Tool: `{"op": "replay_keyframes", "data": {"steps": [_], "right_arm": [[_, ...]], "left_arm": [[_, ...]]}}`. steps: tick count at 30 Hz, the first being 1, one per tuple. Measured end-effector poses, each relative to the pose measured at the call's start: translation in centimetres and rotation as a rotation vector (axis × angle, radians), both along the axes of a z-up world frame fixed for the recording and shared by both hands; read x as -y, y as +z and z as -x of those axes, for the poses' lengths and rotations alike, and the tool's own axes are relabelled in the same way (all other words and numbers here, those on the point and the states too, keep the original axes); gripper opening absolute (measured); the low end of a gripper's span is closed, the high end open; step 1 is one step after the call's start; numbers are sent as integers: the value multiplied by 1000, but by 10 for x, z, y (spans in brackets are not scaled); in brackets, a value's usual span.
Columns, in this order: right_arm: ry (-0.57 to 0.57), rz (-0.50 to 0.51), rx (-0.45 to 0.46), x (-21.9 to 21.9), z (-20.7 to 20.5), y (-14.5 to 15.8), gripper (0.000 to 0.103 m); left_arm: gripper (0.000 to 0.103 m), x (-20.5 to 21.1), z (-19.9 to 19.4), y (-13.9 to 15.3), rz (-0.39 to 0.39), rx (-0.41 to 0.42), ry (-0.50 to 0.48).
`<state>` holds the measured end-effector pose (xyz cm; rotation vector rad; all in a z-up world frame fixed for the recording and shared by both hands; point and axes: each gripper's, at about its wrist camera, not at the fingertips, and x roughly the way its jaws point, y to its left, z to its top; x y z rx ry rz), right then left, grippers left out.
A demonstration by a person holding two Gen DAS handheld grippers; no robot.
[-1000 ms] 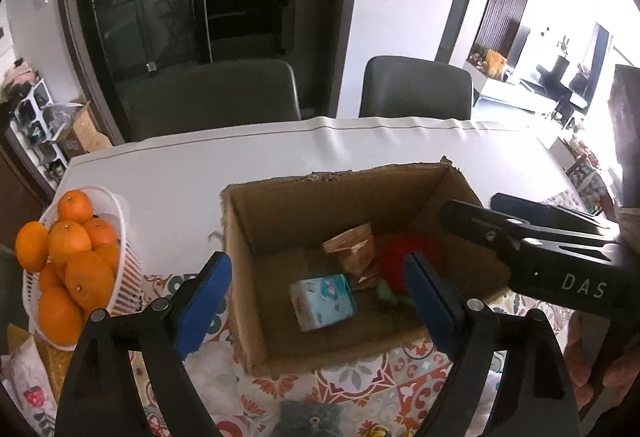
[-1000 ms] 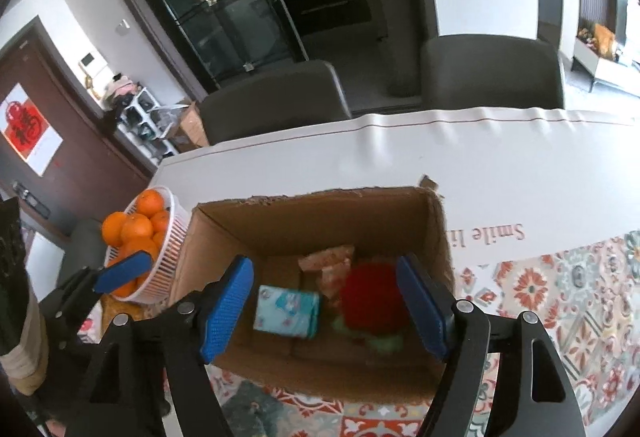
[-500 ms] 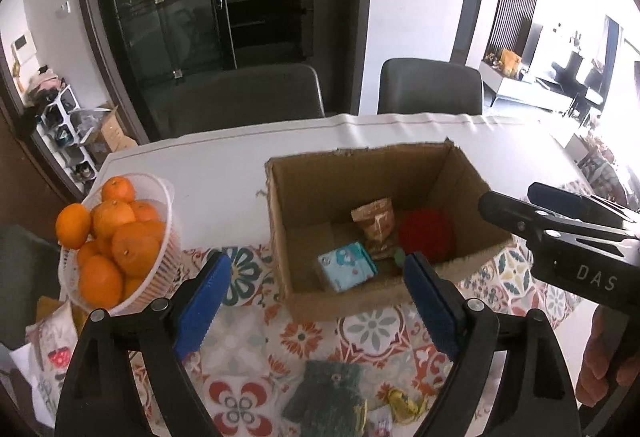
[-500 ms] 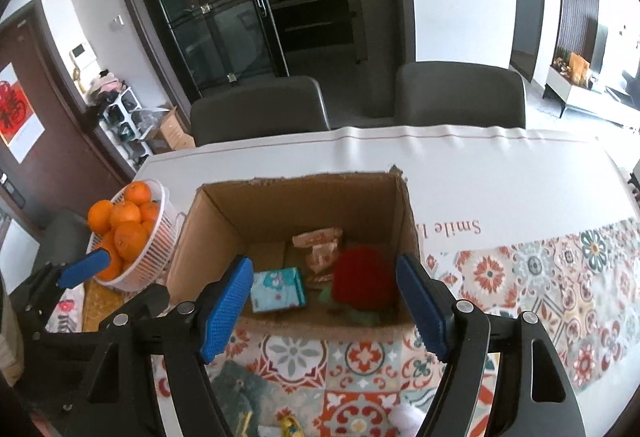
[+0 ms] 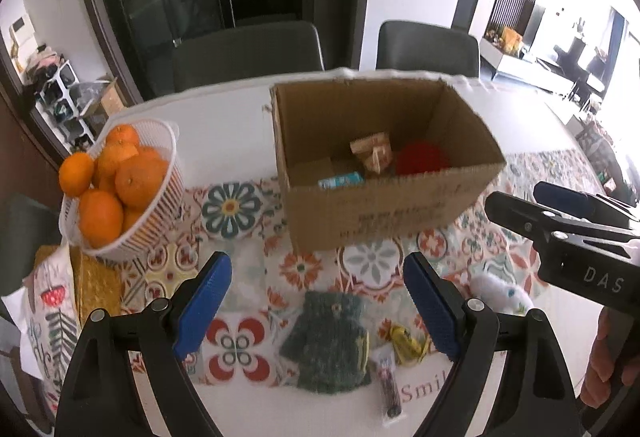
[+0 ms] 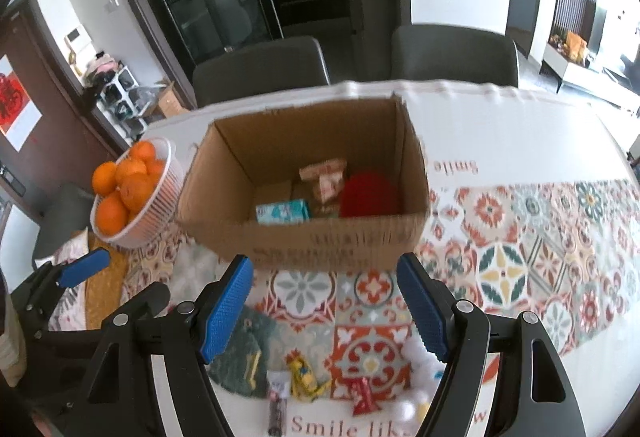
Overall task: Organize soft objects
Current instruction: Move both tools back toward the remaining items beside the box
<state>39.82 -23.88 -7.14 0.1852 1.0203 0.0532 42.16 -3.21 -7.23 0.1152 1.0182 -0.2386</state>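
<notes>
An open cardboard box (image 5: 384, 213) (image 6: 328, 241) stands on the patterned tablecloth. Inside lie a red soft item (image 5: 420, 157) (image 6: 370, 193), a teal packet (image 6: 283, 211) and a tan packet (image 5: 372, 151). A dark green knitted item (image 5: 328, 341) (image 6: 240, 353) lies in front of the box, with a white plush (image 5: 500, 293) (image 6: 416, 389) to its right. My left gripper (image 5: 318, 313) is open and empty above the knitted item. My right gripper (image 6: 324, 313) is open and empty, in front of the box.
A white basket of oranges (image 5: 120, 189) (image 6: 128, 197) stands left of the box. Small wrapped snacks (image 5: 404, 345) (image 6: 304, 377) lie near the table's front edge. Two grey chairs (image 5: 248, 53) stand behind the table.
Both grippers have pulled back and up from over the box toward the table's front. The knitted item, the plush and the snacks have come into view. Both stay open.
</notes>
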Motion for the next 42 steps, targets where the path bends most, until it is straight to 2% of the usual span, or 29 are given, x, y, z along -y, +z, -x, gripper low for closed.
{"op": "replay_keyframes", "data": {"steps": [10, 20, 37, 42], "right_arm": [[0, -8, -160, -9, 20, -38, 75], [-6, -34, -318, -14, 28, -80, 75], [47, -3, -510, -19, 24, -139, 71], [53, 17, -551, -16, 24, -152, 64]], "left_arm": [[88, -5, 14, -36, -6, -116, -21], [88, -4, 15, -79, 12, -267, -64], [88, 5, -2, -131, -31, -388, -74], [88, 9, -7, -143, -40, -411, -69]]}}
